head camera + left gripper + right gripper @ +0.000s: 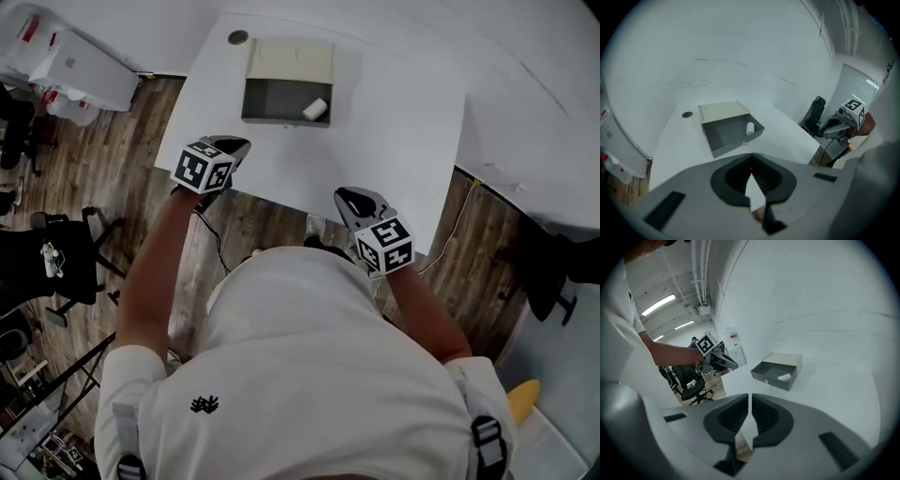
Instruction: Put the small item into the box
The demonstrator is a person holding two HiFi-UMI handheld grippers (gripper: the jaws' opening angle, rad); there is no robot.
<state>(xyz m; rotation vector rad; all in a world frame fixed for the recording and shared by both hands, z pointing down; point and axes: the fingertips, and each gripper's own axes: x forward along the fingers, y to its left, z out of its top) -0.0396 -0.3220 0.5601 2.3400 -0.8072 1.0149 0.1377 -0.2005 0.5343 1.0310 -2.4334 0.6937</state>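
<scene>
A box stands at the far side of the white table (394, 122), with a beige top (291, 61) and a grey drawer (272, 98) pulled out toward me. A small white item (315, 109) lies in the drawer's right corner; it also shows in the left gripper view as the item (750, 127) and in the right gripper view as the item (784, 377). My left gripper (234, 145) hovers at the table's near left edge, shut and empty. My right gripper (354, 199) hangs over the near edge to the right, also shut with nothing in it. Both are well short of the box.
A round grommet hole (238, 37) sits in the table's far left corner. Black office chairs (56, 262) and a white cabinet (66, 66) stand on the wooden floor to the left. A cable (217, 246) runs down under the table's near edge.
</scene>
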